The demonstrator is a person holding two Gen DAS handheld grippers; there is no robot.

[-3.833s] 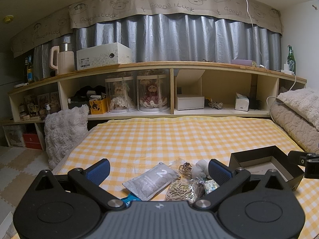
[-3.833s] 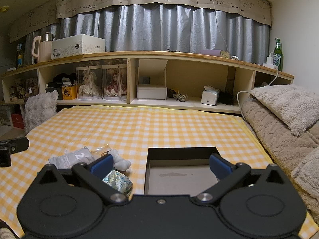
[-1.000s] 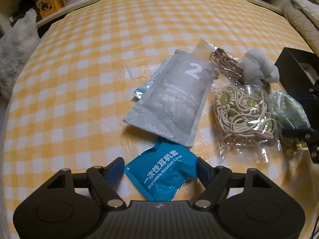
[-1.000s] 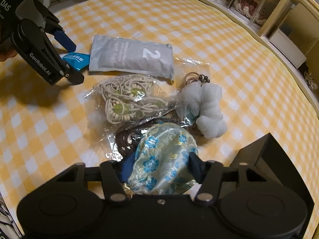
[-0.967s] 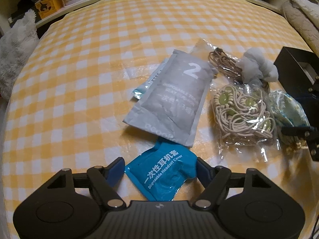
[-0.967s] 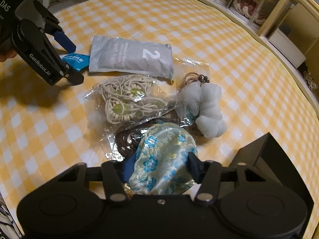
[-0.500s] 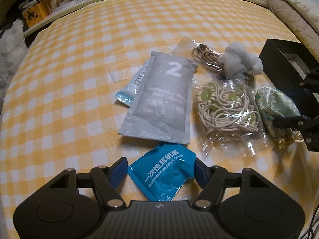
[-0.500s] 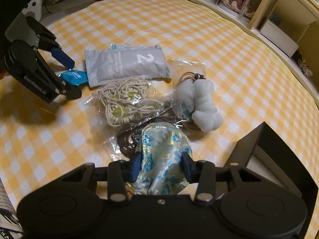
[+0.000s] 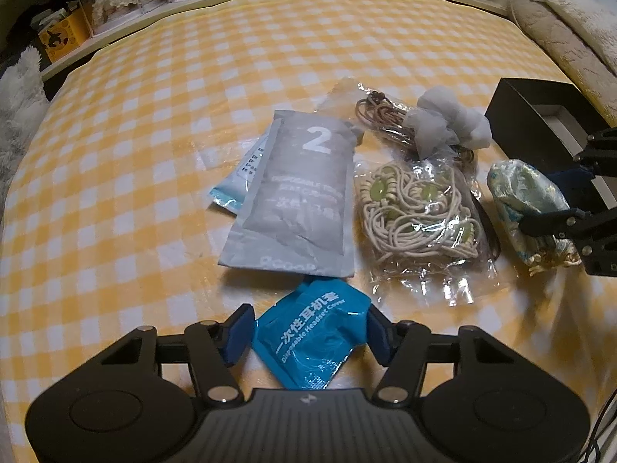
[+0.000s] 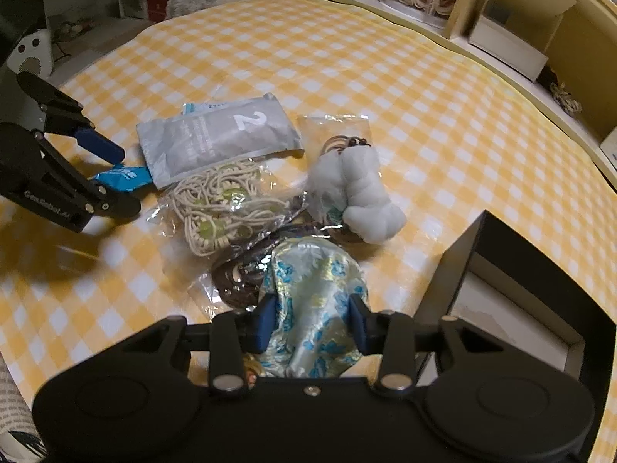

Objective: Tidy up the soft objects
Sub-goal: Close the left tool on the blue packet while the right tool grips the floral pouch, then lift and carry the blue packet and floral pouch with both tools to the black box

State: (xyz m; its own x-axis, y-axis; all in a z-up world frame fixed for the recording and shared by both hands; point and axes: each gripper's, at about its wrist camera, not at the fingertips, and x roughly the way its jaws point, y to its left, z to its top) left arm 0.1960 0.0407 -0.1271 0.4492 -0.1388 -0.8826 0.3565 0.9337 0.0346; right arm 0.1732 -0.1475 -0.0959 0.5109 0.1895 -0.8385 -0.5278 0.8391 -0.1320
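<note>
Bed under a yellow-and-white checked sheet, shelving with doll cases along its far edge, dim warm light. The soft goods lie clustered mid-sheet.

Left gripper: jaws have just been closing; the blue pads now sit against both sides of a blue headset-cover packet, at 6 o'clock in the left wrist view. From the right wrist camera the same packet shows pinched at 9 o'clock, resting on the sheet.

Right gripper: jaws have also been closing, pads pressing into a floral brocade pouch, which bulges above them. In the left view the pouch sits at 3 o'clock, just beside the black open box.

Centre of the left view: grey foil pack marked "2", overlapping a pale blue-edged sachet at its 9 o'clock. At its 3 o'clock, touching, a clear bag of cream cord with green beads. Beyond that, at 1 o'clock, a white fluffy plush lies on a clear bag of brown cord.

Fuzzy beige blanket at the upper right edge.
</note>
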